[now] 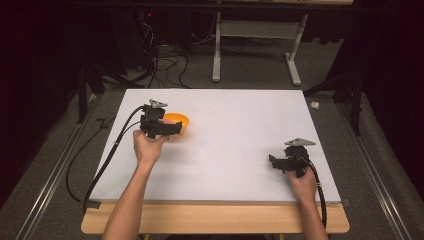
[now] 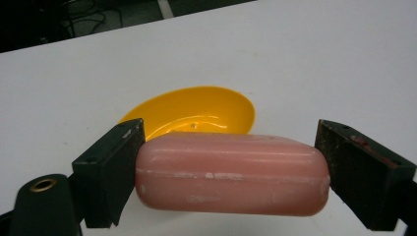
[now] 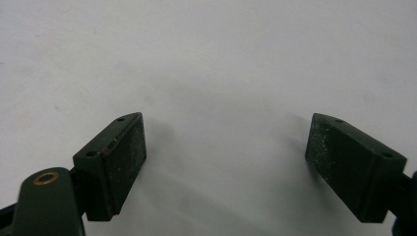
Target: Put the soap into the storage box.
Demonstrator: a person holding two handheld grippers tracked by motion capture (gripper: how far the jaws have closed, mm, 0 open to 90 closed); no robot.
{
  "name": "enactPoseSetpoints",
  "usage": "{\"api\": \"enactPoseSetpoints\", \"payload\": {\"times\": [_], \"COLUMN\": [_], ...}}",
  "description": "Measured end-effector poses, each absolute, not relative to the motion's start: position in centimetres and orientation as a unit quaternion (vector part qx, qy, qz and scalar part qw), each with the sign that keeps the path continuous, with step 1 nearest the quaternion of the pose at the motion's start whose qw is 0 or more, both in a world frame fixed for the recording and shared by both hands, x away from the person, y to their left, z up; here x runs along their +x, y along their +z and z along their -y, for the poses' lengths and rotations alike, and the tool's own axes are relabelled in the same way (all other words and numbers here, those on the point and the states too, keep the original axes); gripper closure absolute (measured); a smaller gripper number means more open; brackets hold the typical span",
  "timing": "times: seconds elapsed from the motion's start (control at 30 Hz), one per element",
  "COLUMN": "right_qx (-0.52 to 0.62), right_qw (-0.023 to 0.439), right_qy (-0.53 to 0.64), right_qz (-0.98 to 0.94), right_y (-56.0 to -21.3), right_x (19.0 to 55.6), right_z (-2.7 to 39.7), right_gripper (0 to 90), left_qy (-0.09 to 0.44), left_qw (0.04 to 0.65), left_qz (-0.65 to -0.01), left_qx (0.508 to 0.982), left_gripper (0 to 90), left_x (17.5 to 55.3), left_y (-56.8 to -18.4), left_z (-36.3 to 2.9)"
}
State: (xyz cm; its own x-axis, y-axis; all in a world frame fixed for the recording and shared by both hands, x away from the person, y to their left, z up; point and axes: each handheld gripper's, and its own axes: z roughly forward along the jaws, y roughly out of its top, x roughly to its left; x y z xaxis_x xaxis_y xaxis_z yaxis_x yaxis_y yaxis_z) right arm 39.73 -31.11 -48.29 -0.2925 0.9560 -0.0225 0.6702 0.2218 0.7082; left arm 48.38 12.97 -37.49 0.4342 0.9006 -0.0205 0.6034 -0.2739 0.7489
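While the left gripper point(image 2: 226, 172) clamps the pink soap bar point(image 2: 231, 174) lengthwise, one jaw pressed on each rounded end, the bar hangs above the white tabletop point(image 1: 240, 135), just on the near side of the yellow dish point(image 2: 196, 110). Those ends are curved and look slick, so I judge the bar could squirt out of the jaws if the hand tilts or squeezes harder. Carried low, it might clip the dish's rim and shove the light dish aside. Let go off-centre, the bar may tip the shallow dish. Well apart at the right, the right gripper point(image 3: 226, 162) rests with its jaws spread and nothing between them.
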Motion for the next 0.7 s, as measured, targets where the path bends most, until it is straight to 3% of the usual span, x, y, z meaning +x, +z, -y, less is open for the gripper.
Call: {"api": "enactPoseSetpoints", "payload": {"times": [0.7], "right_qx": [0.545], "right_qw": [0.237], "right_qy": [0.302], "right_qz": [-0.745], "right_y": [-48.3], "right_x": [39.7], "right_z": [31.1], "right_gripper": [16.0], "left_qy": [0.216], "left_qw": [0.322], "left_qz": [-0.541], "left_qx": [0.746], "left_gripper": [14.0], "left_x": [52.5], "left_y": [-39.7], "left_z": [-12.2]}}
